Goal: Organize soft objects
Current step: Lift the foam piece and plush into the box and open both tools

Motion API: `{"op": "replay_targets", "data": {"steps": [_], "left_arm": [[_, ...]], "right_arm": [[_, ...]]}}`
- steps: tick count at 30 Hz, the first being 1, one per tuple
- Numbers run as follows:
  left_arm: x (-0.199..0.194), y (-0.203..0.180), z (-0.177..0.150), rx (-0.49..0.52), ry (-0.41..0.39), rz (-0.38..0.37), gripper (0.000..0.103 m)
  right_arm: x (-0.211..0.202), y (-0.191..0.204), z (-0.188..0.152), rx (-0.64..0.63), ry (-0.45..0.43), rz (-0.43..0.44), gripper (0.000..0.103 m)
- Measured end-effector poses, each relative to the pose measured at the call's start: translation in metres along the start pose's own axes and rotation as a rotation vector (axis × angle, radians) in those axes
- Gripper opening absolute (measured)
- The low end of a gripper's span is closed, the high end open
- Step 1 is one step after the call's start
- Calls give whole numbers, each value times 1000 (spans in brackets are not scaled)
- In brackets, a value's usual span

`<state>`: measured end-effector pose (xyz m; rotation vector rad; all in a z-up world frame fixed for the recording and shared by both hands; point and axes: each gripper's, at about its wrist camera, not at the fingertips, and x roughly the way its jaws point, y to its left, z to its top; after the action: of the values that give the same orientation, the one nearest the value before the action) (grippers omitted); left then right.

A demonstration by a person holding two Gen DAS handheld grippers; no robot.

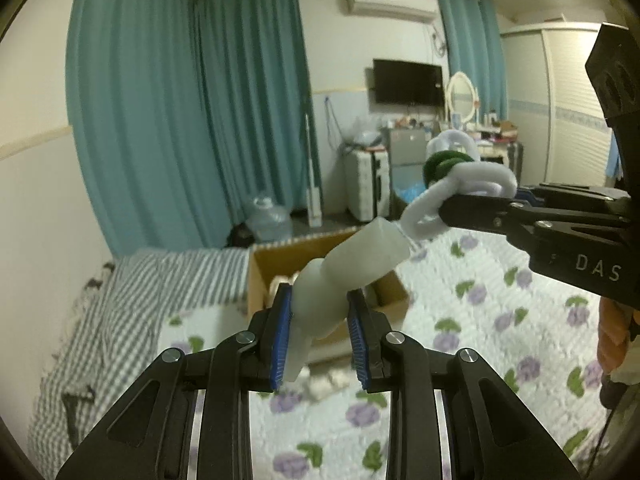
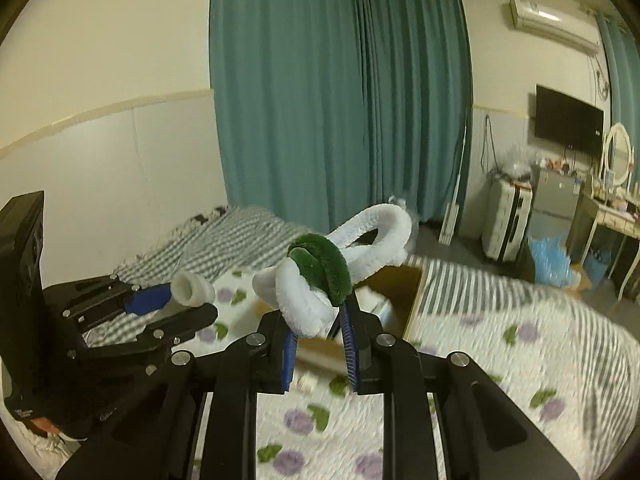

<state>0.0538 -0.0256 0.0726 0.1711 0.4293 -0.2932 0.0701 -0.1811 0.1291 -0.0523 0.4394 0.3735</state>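
Observation:
My left gripper [image 1: 320,316] is shut on a pale soft bottle-shaped toy [image 1: 352,268], held in the air over an open cardboard box [image 1: 264,276] on the bed. My right gripper [image 2: 320,316] is shut on a fuzzy white-and-green looped toy [image 2: 320,272], also held above the bed. In the left wrist view the right gripper [image 1: 452,210] comes in from the right with the looped toy [image 1: 460,184] close to the bottle toy's top. In the right wrist view the left gripper [image 2: 176,300] shows at the left, holding the pale toy [image 2: 192,288].
The bed has a floral quilt [image 1: 500,320] and a grey checked blanket [image 1: 132,308]. Small pale items [image 1: 328,384] lie on the quilt by the box. Teal curtains [image 1: 180,120], a suitcase [image 1: 366,184] and a dresser [image 1: 492,140] stand beyond the bed.

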Motion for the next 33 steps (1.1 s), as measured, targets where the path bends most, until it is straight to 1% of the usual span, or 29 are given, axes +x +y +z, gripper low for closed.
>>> {"op": "replay_targets", "data": {"steps": [3, 7, 9, 14, 20, 25, 28, 29, 32, 33], "left_arm": [[15, 4, 13, 9, -10, 7, 26], [50, 9, 24, 4, 16, 19, 26], [75, 13, 27, -1, 40, 23, 26], [128, 26, 22, -17, 106, 41, 26], [182, 33, 2, -25, 182, 43, 26], [213, 30, -11, -3, 220, 39, 27], [223, 27, -13, 4, 230, 30, 30], [225, 26, -13, 4, 230, 27, 32], [230, 27, -14, -11, 225, 18, 34], [231, 27, -14, -17, 226, 19, 40]], "right_arm": [[8, -6, 15, -2, -16, -1, 19], [36, -20, 28, 8, -13, -4, 19], [57, -29, 31, 16, 1, -4, 19], [114, -48, 31, 33, 50, -10, 19], [183, -69, 12, 59, 131, -17, 19], [227, -82, -9, 76, 196, -28, 19], [244, -91, -18, 95, 219, -35, 20], [248, -93, -21, 105, 226, -32, 22], [254, -99, -26, 120, 235, -35, 23], [255, -99, -26, 122, 236, -35, 24]]}}
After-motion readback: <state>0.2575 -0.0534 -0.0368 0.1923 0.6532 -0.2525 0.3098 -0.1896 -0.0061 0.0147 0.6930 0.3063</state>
